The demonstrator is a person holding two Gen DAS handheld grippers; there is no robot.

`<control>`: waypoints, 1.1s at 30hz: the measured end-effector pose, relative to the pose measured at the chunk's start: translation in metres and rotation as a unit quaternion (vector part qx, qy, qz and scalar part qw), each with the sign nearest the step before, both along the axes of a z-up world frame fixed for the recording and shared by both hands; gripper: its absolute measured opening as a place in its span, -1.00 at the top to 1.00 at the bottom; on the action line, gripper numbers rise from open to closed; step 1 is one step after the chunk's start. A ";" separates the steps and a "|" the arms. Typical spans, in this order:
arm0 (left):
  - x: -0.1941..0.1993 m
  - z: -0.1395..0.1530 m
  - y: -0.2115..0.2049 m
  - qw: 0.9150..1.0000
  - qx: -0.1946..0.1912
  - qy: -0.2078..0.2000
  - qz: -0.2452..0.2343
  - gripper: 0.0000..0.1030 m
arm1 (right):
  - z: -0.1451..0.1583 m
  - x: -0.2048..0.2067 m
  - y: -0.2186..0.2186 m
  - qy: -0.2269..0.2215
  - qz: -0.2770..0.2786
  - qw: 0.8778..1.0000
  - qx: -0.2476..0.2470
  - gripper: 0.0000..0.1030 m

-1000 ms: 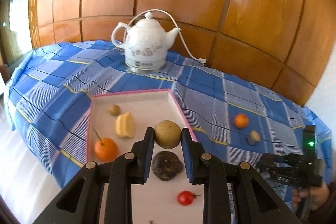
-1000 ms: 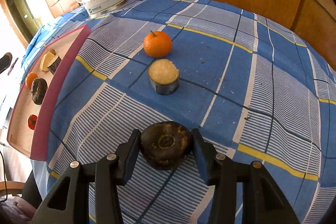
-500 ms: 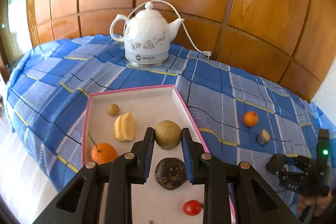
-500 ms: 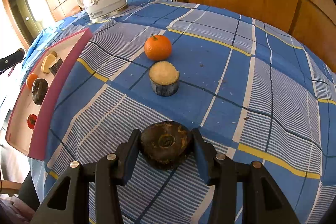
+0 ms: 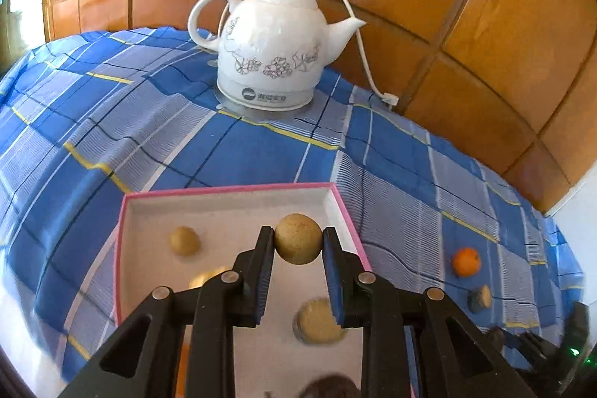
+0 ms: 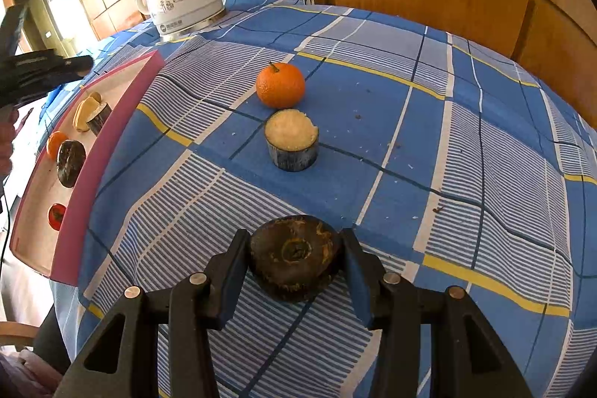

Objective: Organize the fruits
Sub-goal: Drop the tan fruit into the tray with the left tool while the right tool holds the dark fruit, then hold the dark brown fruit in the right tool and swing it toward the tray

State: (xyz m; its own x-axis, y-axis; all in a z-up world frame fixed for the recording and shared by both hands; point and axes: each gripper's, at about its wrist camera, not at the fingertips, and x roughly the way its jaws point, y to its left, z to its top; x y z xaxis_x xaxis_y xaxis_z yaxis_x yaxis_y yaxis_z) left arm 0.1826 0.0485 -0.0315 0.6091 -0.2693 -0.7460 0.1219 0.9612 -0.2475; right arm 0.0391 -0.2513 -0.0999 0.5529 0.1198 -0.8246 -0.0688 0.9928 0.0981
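Right now the left gripper (image 5: 297, 240), fingers clamped on a round tan fruit (image 5: 297, 238), holds it over the pink-rimmed tray (image 5: 337, 200) near its far right corner, while the right gripper (image 6: 294, 258) grips a dark round fruit (image 6: 294, 256) over the tabletop (image 6: 410, 144), well right of that tray.

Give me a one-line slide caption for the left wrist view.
Left gripper carries a round tan fruit over the pink-rimmed tray, white kettle behind.
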 end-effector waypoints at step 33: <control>-0.112 0.010 -0.011 0.996 0.064 -0.055 0.025 -0.01 | 0.000 -0.002 0.004 -0.005 -0.008 1.000 -0.009 0.04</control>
